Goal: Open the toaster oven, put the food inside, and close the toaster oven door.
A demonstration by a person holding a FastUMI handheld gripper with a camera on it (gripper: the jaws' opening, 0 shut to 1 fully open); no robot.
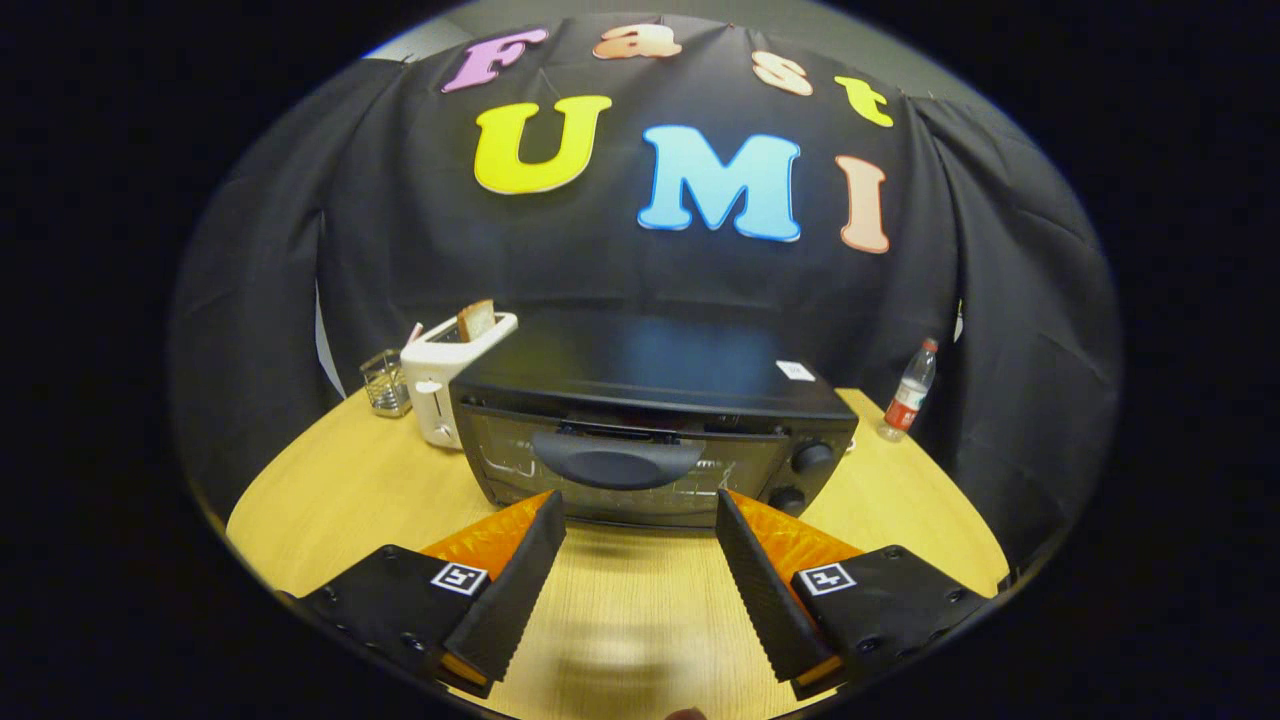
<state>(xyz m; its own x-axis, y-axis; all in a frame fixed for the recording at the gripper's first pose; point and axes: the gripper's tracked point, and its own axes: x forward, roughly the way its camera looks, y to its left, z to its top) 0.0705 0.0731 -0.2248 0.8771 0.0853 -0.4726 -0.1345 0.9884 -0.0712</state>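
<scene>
Two black ribbed fingers of my gripper rise from the bottom of the frame, spread wide apart with nothing between them but bare wood. Each finger has an orange backing and a small square marker at its base.

Just beyond the fingertips, at the center of the frame, I see the black toaster oven sitting on a round, light wooden table. Its glass door is shut, and the wide dark handle runs across the upper part of the door, directly ahead of the gap between my fingers. Two round knobs sit one above the other at the right side of the oven's front.

Left of the oven and slightly behind it, close beside its corner, stands a white pop-up toaster with a slice of bread sticking up from its slot. Further left is a small clear container. At the right of the table, well apart from the oven, stands a plastic bottle with a red label.
</scene>
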